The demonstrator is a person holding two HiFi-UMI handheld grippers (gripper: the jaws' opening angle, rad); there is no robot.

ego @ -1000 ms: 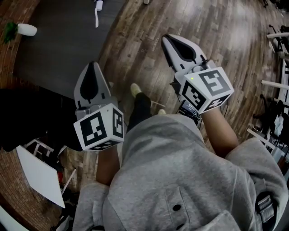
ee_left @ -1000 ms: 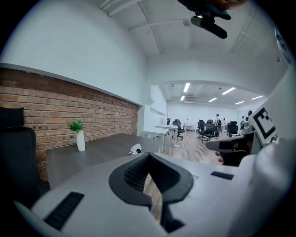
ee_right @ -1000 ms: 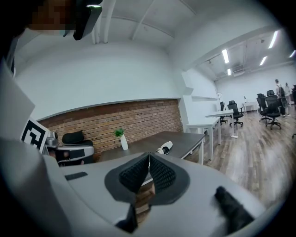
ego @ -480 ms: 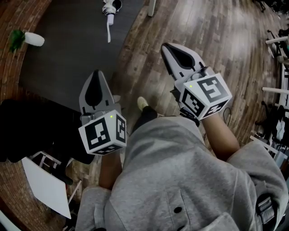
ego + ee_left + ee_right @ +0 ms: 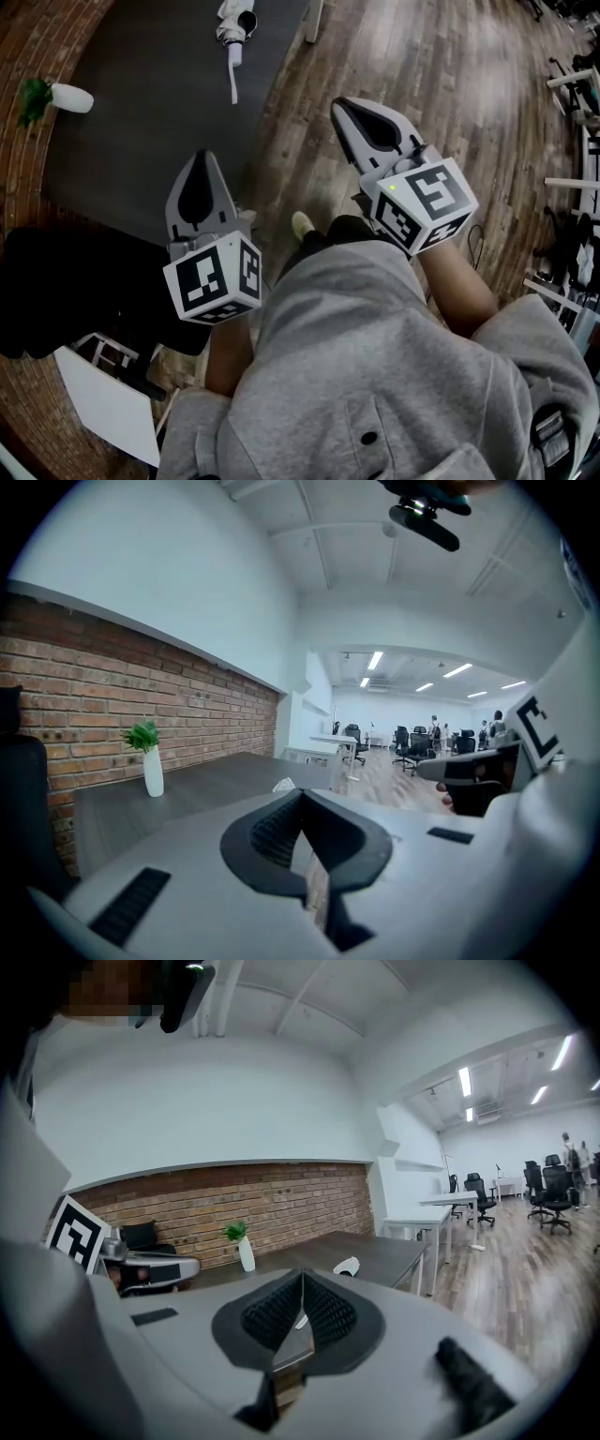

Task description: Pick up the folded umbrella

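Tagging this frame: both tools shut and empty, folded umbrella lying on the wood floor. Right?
Not the floor. The folded umbrella lies on the dark table, as the head view shows. Both the left tool and the right tool are shut and empty.

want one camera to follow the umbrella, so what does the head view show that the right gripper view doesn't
Only the head view: the person's grey hoodie and a shoe. Only the right gripper view: the ceiling lights and people far down the room. Both: the dark table, the white vase, the folded umbrella.
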